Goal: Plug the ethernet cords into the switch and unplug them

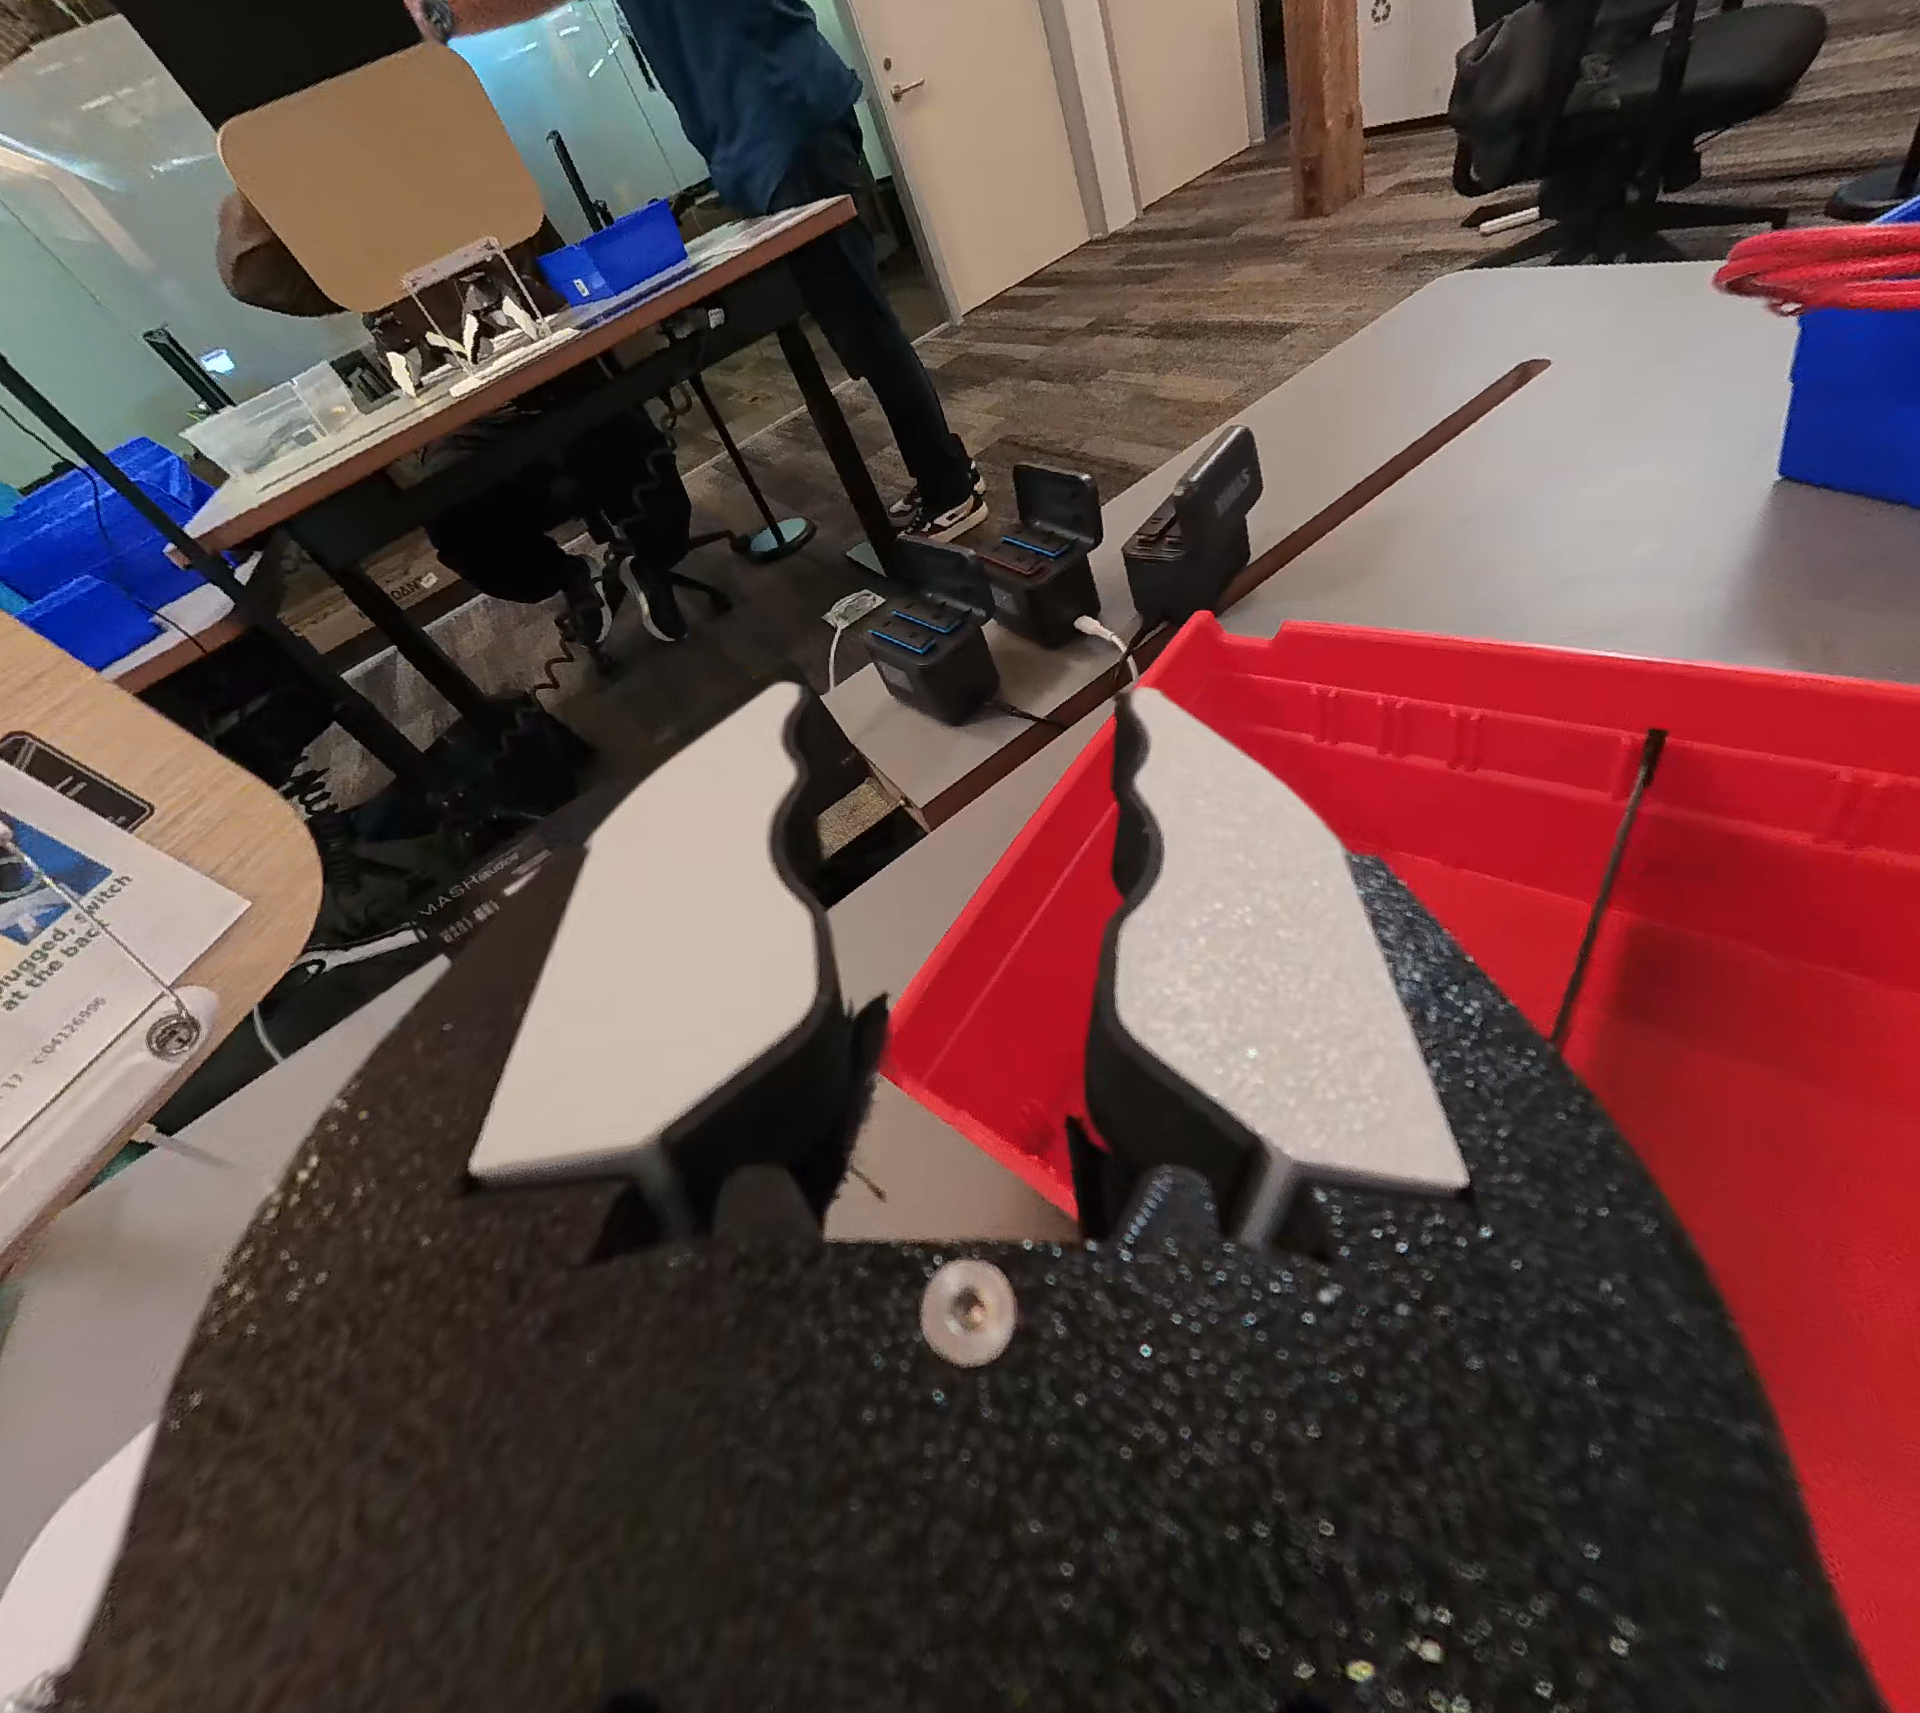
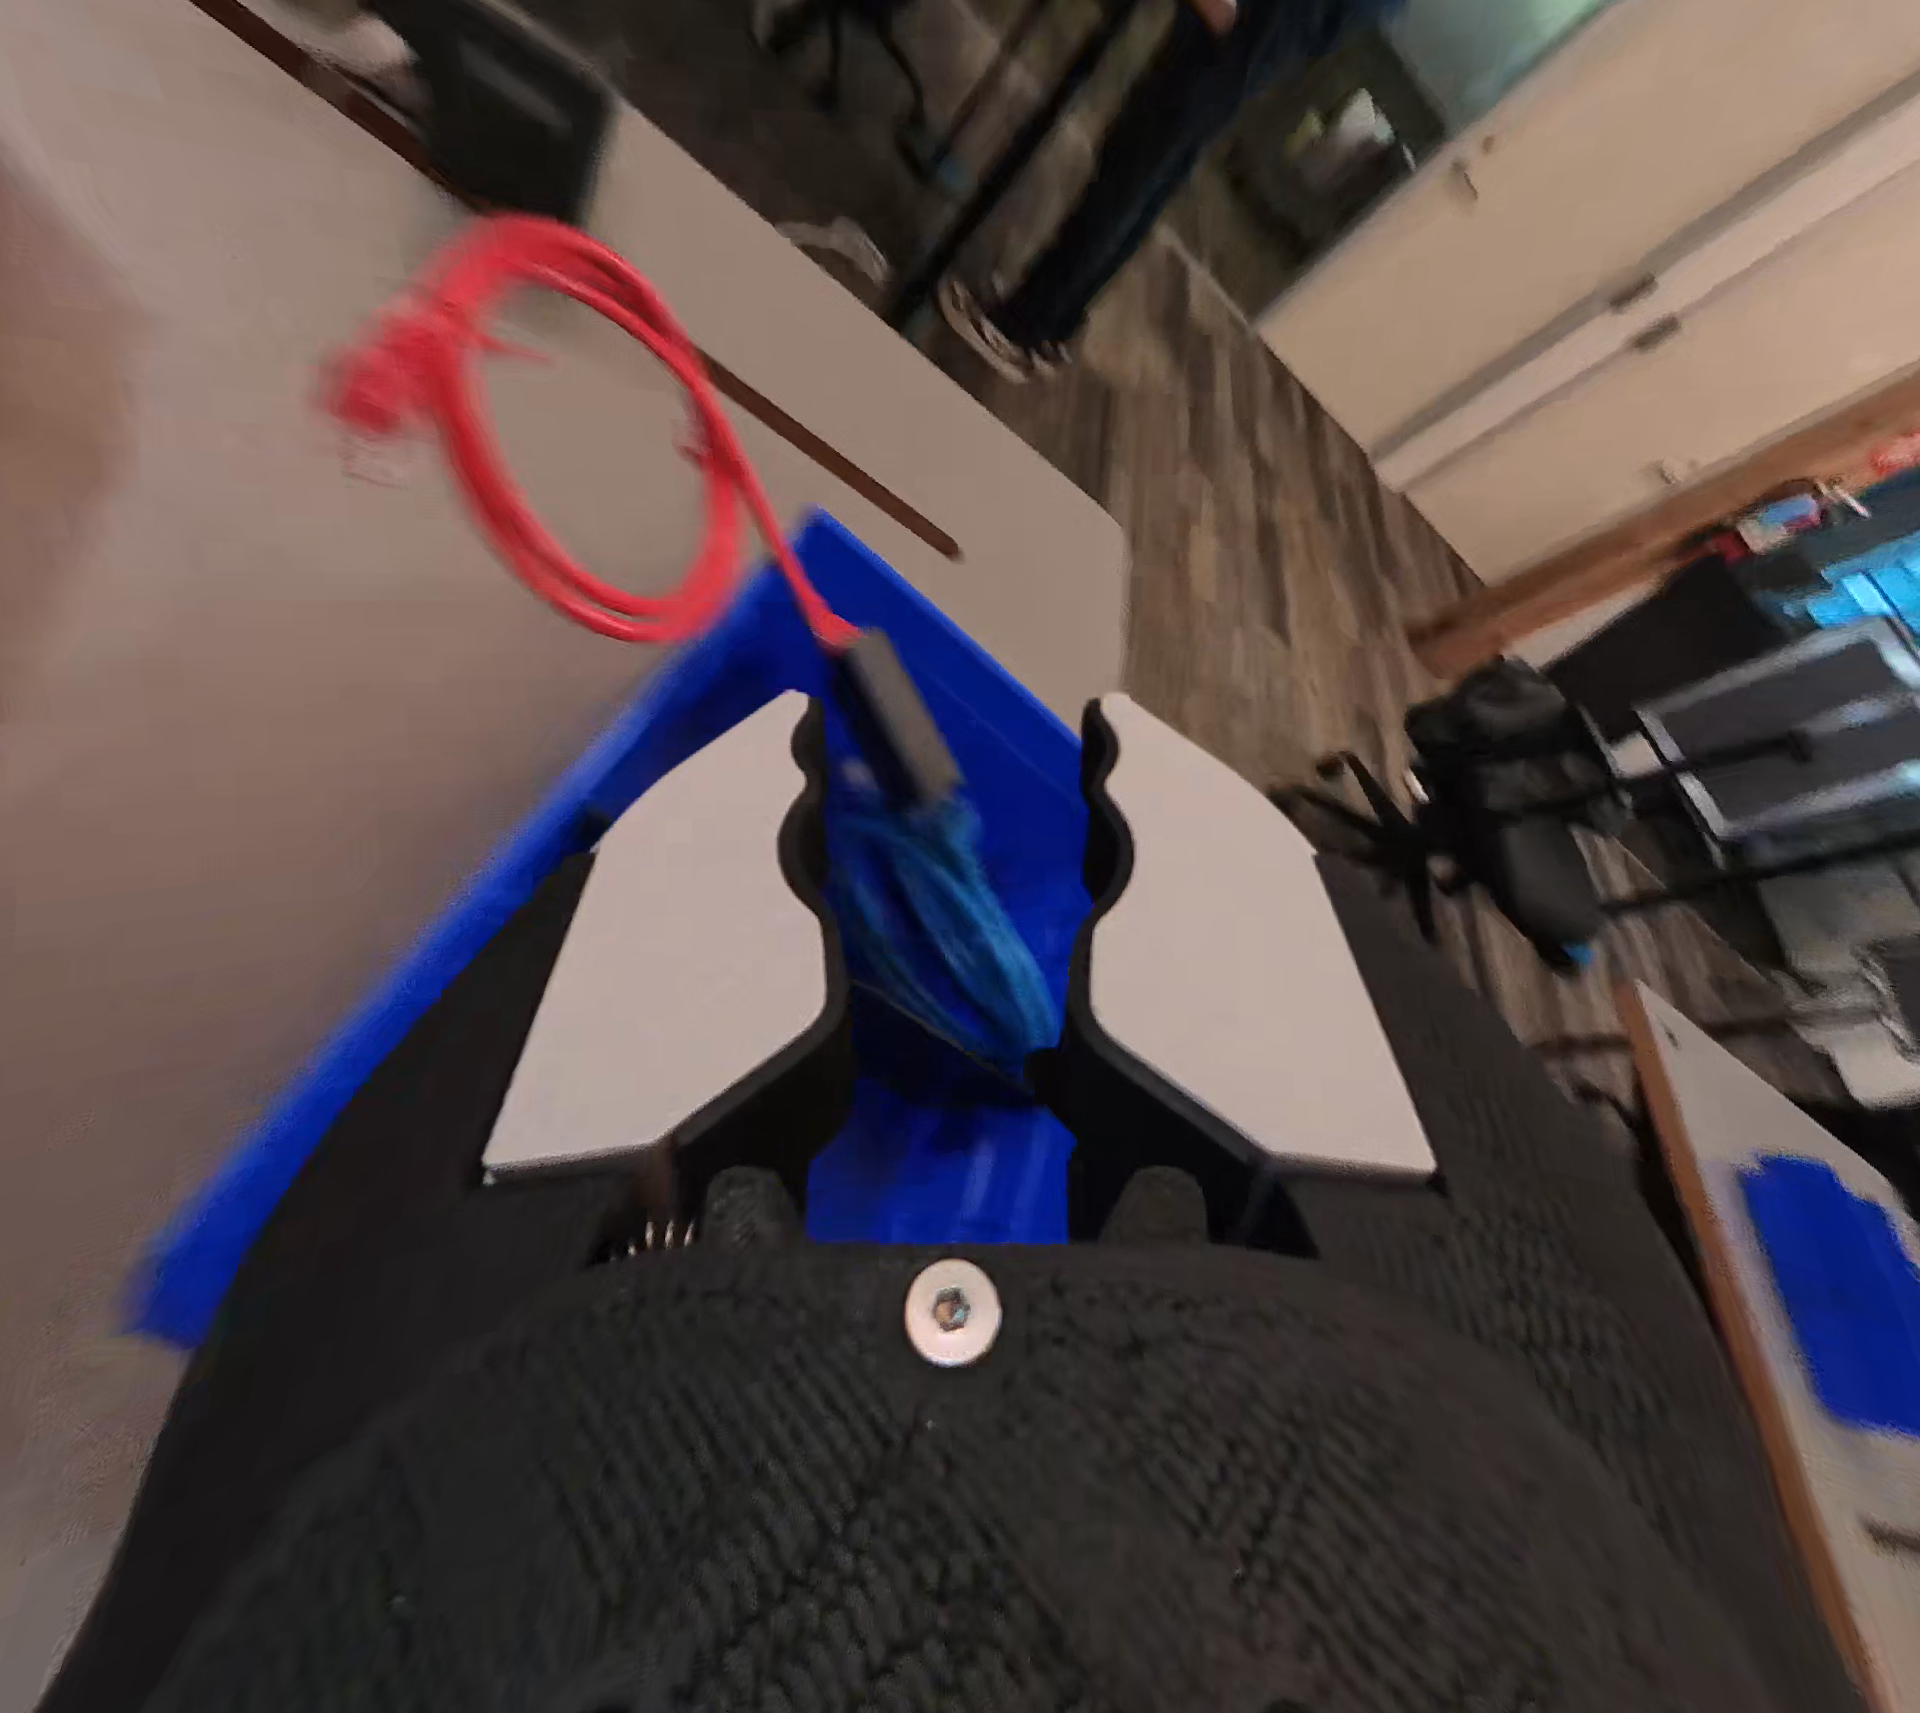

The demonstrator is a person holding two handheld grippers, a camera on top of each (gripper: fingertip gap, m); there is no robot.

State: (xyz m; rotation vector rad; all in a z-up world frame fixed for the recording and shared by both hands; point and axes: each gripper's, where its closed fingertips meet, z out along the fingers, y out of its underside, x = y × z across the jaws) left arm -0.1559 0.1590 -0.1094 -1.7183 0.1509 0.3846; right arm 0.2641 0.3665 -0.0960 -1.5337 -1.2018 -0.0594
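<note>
My left gripper (image 1: pixel 956 728) is open and empty, hovering at the near left corner of a red plastic bin (image 1: pixel 1455 728); its right finger (image 1: pixel 1226 915) is over the bin's left wall. A thin black strip (image 1: pixel 1605 884) leans inside the bin. My right gripper (image 2: pixel 951 718) is open above a blue bin (image 2: pixel 727 697). Between its jaws lies a black connector (image 2: pixel 899 718) with a bundle of blue wires (image 2: pixel 945 915); whether the fingers touch them I cannot tell. A red wire coil (image 2: pixel 592 437) loops out past the bin's rim. This view is blurred.
The bins stand on a grey table (image 1: pixel 1507 458). The blue bin (image 1: pixel 1849 406) with the red coil (image 1: pixel 1829 276) shows at the far right. Three black charger boxes (image 1: pixel 1049 593) sit at the table's far edge. A person (image 1: pixel 727 53) stands at another desk beyond. The grippers' ends are close to 45 cm from one another.
</note>
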